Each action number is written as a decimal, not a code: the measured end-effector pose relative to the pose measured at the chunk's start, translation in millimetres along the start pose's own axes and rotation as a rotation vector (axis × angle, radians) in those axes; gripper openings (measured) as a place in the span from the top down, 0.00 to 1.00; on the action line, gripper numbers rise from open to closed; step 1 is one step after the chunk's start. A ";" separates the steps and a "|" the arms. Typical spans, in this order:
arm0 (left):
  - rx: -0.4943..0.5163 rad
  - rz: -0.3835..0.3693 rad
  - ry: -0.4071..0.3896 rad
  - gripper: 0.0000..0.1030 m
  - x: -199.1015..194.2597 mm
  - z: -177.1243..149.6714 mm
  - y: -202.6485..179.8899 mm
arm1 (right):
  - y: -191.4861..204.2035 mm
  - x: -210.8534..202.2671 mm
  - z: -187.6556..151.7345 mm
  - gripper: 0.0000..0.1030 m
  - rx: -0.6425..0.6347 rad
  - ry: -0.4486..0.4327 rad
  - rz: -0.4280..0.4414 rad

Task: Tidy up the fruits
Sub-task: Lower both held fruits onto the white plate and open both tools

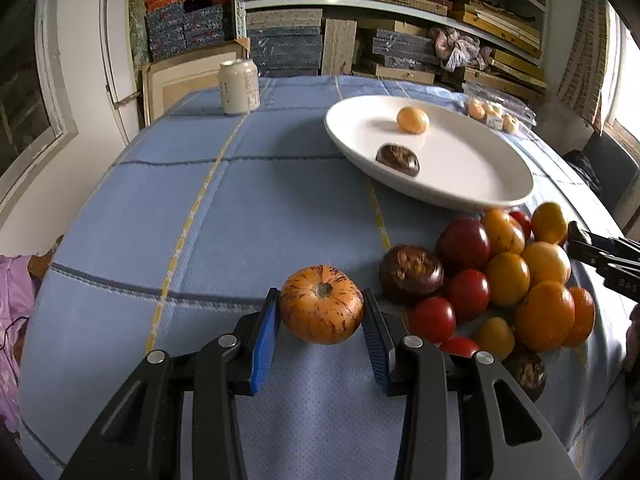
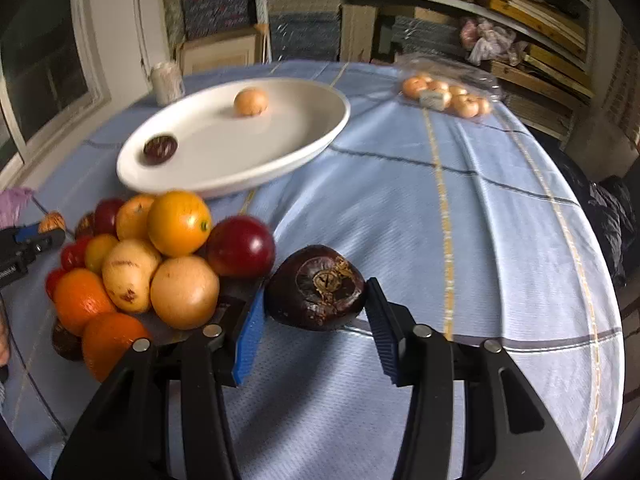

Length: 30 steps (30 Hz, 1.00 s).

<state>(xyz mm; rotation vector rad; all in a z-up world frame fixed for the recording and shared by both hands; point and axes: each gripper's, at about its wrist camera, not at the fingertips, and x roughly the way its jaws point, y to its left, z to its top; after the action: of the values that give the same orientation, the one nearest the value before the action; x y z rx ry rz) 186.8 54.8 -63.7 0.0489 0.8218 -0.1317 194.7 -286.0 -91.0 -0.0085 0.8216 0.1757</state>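
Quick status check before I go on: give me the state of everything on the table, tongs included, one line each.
Left tongs: shut on the striped orange fruit.
Right tongs: shut on the dark purple fruit.
White plate: holds one small orange fruit and one dark fruit, apart.
Fruit pile: heaped on the cloth beside the plate.
Can: upright.
Bagged fruit: lying at the far edge.

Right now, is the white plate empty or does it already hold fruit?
It holds fruit: the white plate carries two pieces, a small orange fruit and a dark brown fruit, lying apart. The remaining pile sits on the tablecloth.
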 end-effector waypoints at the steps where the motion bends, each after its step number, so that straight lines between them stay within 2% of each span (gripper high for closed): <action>1: -0.003 -0.005 -0.003 0.61 -1.9 3.1 -0.4 | -2.9 -4.1 0.9 0.53 0.017 -0.012 0.006; 4: 0.031 -0.008 -0.028 0.61 -9.1 29.9 -8.7 | -10.4 -21.5 12.6 0.54 0.058 -0.059 0.049; 8: 0.069 -0.001 -0.069 0.61 -11.0 70.2 -23.3 | -1.1 -35.3 47.5 0.54 0.017 -0.100 0.082; 11: 0.072 -0.010 -0.073 0.61 3.7 98.2 -33.2 | 18.0 -23.9 76.7 0.54 -0.033 -0.096 0.105; 15: 0.042 -0.028 -0.035 0.61 40.5 124.2 -38.5 | 38.7 7.2 100.3 0.54 -0.066 -0.069 0.124; 23: 0.038 -0.045 0.015 0.61 97.8 151.0 -50.4 | 47.9 54.2 115.1 0.53 -0.087 -0.009 0.115; 30: 0.061 -0.034 0.009 0.56 102.0 148.0 -52.2 | 40.1 58.0 113.2 0.52 -0.074 -0.014 0.120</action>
<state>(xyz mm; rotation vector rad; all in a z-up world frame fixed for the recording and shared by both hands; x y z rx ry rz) 355.9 -20.9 -37.4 0.0928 0.8273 -0.1889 309.4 -229.1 -53.7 -0.0273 0.8017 0.3185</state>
